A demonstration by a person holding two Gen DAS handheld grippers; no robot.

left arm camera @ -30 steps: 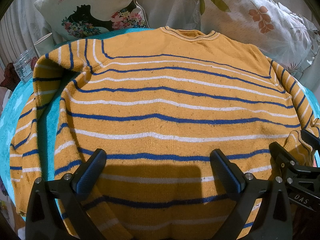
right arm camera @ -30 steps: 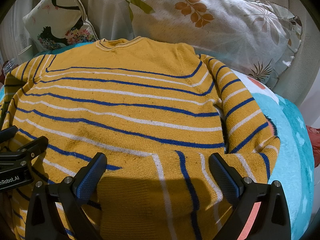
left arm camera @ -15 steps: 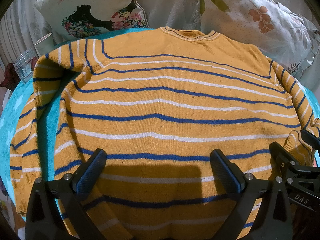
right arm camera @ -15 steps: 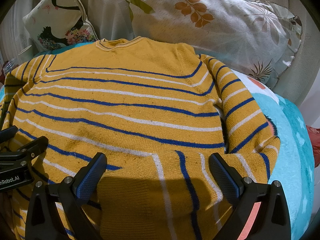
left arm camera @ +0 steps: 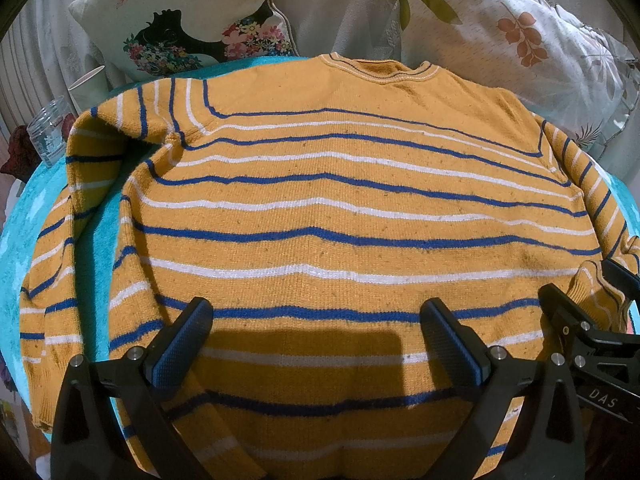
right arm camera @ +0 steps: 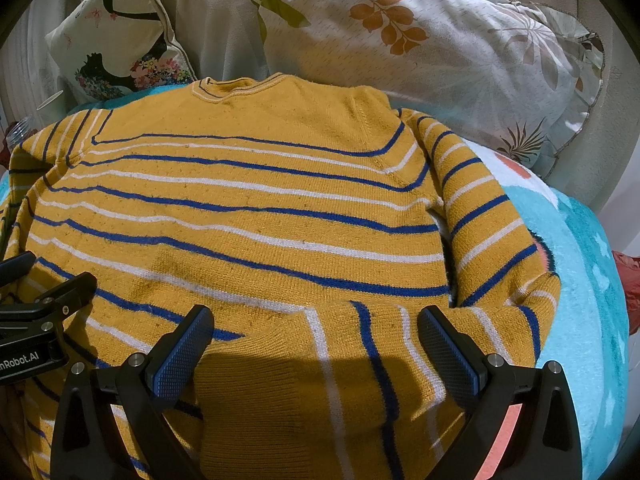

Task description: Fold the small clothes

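Observation:
A mustard-yellow sweater (left arm camera: 320, 208) with blue and white stripes lies flat on a turquoise blanket (left arm camera: 36, 216), collar away from me. Its left sleeve (left arm camera: 52, 280) hangs down beside the body. Its right sleeve (right arm camera: 360, 360) is folded across the lower body. My left gripper (left arm camera: 316, 332) is open and empty over the sweater's lower middle. My right gripper (right arm camera: 314, 332) is open over the folded sleeve's cuff end, and shows at the right edge of the left wrist view (left arm camera: 592, 320). The sweater (right arm camera: 240, 208) fills the right wrist view too.
Two patterned pillows (left arm camera: 184, 20) (right arm camera: 420, 44) lean behind the collar. A clear jar (left arm camera: 46, 132) and a paper cup (left arm camera: 86, 86) stand at the far left. The blanket (right arm camera: 584, 280) shows right of the sweater, with a red item (right arm camera: 628, 288) at its edge.

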